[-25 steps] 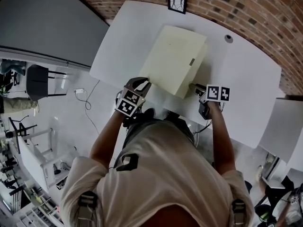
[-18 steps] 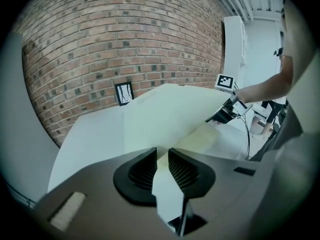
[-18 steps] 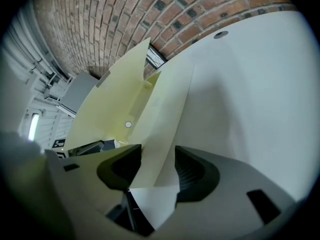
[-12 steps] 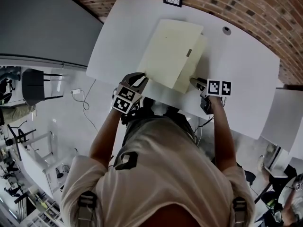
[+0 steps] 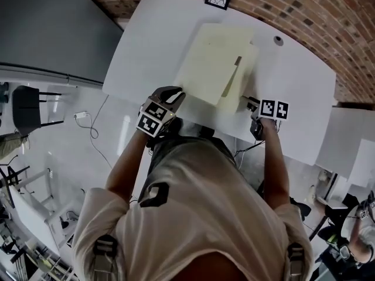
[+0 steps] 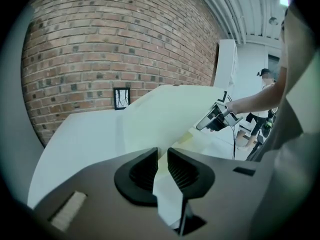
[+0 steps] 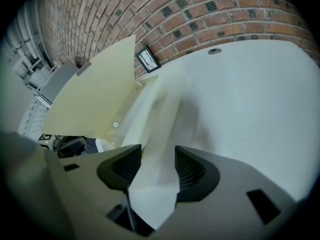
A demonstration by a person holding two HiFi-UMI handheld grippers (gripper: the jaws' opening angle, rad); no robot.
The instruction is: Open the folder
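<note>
Half open now: left gripper (image 5: 174,93), clamped on the folder cover (image 5: 214,60), has raised it at the table (image 5: 158,34)'s near edge; right gripper (image 5: 246,100) gapes wide.

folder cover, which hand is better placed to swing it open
Left. The left gripper has jaws pinched on the raised folder cover; the right gripper has jaws apart around the bottom sheet, gripping nothing.

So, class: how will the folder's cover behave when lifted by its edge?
Probably light, fairly stiff: the cover looks flat with the left gripper pinching just one edge. Half open, it could flop shut if released. The folder may slide on the smooth table.
</note>
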